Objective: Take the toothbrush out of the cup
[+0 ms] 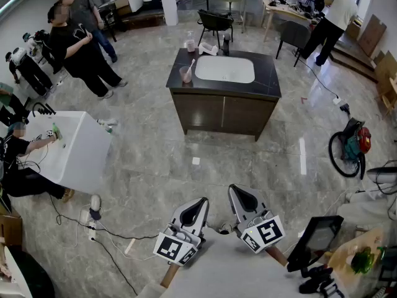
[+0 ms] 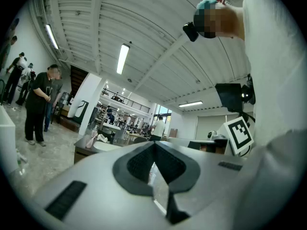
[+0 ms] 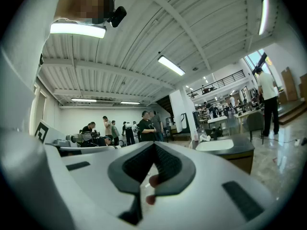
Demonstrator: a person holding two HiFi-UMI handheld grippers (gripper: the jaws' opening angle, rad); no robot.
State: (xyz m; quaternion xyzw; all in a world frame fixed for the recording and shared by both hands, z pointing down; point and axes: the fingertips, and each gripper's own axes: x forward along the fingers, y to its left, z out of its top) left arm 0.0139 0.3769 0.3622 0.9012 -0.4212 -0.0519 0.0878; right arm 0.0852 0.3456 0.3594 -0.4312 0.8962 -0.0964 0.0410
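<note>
Grey marble floor (image 1: pixel 161 160) fills most of the head view. Dark counter island (image 1: pixel 268 84) stands on it, upper centre, brown cabinet fronts facing the camera, with a white basin (image 1: pixel 224 69) set in the top. White table (image 1: pixel 77 144) at the left of the floor, with a seated person (image 1: pixel 15 166) reaching onto it. Two standing people (image 1: pixel 77 45) at upper left; another person (image 1: pixel 332 17) bent over a desk at upper right. Bicycle (image 1: pixel 348 146) at the right edge of the floor. Left gripper (image 1: pixel 201 202) and right gripper (image 1: pixel 235 190) are both low in the head view, close to the person's body, side by side, tips pointing toward the island and well apart from it. Left gripper view: left gripper (image 2: pixel 153 150) has its jaws brought together, pads meeting at the tip, nothing between them. Right gripper view: right gripper (image 3: pixel 154 152) likewise has its jaws together and grips nothing; a small reddish spot shows in the slit below the tips, nature not resolved. Pink bottle (image 1: pixel 190 42) stands at the far left corner of the counter. Pink cup (image 1: pixel 185 74) stands at the counter's left edge, just beside the left end of the basin. Toothbrush (image 1: pixel 191 65) stands in the cup, leaning right, with its top above the rim. Neither gripper is near the cup.
</note>
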